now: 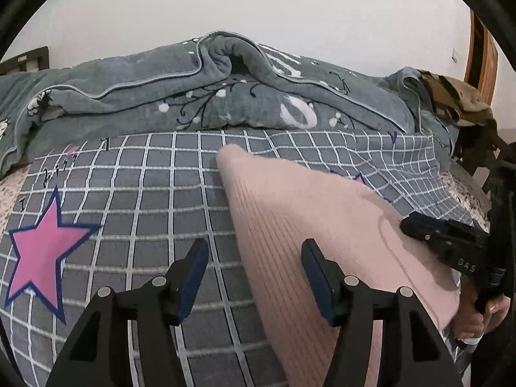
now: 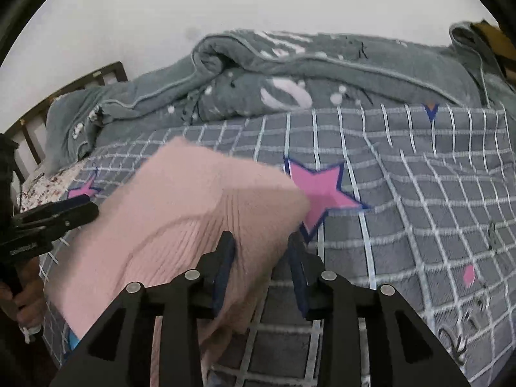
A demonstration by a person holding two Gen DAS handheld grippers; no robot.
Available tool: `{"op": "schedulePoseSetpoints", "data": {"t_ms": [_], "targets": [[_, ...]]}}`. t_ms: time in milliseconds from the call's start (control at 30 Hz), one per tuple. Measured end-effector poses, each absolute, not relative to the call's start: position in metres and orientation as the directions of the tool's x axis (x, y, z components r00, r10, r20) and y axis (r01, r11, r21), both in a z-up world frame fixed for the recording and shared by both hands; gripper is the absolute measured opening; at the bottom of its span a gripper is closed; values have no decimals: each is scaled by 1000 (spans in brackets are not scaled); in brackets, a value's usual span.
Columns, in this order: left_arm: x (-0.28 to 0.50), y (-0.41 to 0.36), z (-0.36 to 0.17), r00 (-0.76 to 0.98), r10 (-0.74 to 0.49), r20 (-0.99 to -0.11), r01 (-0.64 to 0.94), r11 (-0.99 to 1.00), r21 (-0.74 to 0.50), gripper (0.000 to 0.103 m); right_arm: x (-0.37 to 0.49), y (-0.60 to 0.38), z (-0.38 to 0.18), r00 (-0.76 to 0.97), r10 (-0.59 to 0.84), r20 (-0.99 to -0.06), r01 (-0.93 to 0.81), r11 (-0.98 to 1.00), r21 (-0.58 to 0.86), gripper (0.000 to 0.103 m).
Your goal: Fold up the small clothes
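Grey checked bedsheet (image 1: 135,193) carries the pink ribbed knit garment (image 1: 306,213) lying folded across it, the left gripper (image 1: 254,277) parted over bare sheet, the right gripper (image 2: 262,271) parted astride its edge without pinching, so smoothing or another fold likely follows.
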State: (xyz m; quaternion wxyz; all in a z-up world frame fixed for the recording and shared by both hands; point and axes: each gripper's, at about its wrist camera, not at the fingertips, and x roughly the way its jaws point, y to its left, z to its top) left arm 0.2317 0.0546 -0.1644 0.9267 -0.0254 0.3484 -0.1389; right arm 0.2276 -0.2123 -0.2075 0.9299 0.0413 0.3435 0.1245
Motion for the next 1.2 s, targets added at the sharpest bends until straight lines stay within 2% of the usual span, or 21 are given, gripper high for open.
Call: {"op": "schedulePoseSetpoints", "data": {"t_ms": [100,533,633,667,700,800,967,1100,1200], "targets": [[253,53,-162,725,-256,-640,230,965,-125,58,239,-209,-201,748,254,-613,-206,967,150,33],[324,42,-186,670,-275,-689,234,960,-155,54,285,-214,-220,704,263,-659,-162,964,211,37],[331,40,-192,667,-280,-690,233,959,-164,49,284,-214,-220,706,262,-658,-163,964,209,37],[332,40,-194,663,-288,-691,236,956,-172,40,284,-213,-220,707,260,-658,-163,965,206,37],[334,39,-196,657,-298,-692,243,953,-179,24,284,-212,-220,707,258,-658,-163,965,204,37],[332,38,-196,677,-295,-674,250,954,-166,17,285,-211,-223,706,253,-662,-160,967,199,38],[332,52,-192,689,-324,-648,240,946,-217,17,278,-216,-213,739,226,-635,-142,973,180,38],[336,54,-193,688,-332,-645,237,943,-233,25,280,-217,-213,743,228,-630,-155,973,170,43],[339,49,-187,712,-310,-630,233,951,-205,31,290,-212,-226,701,224,-677,-153,974,164,43]]}}
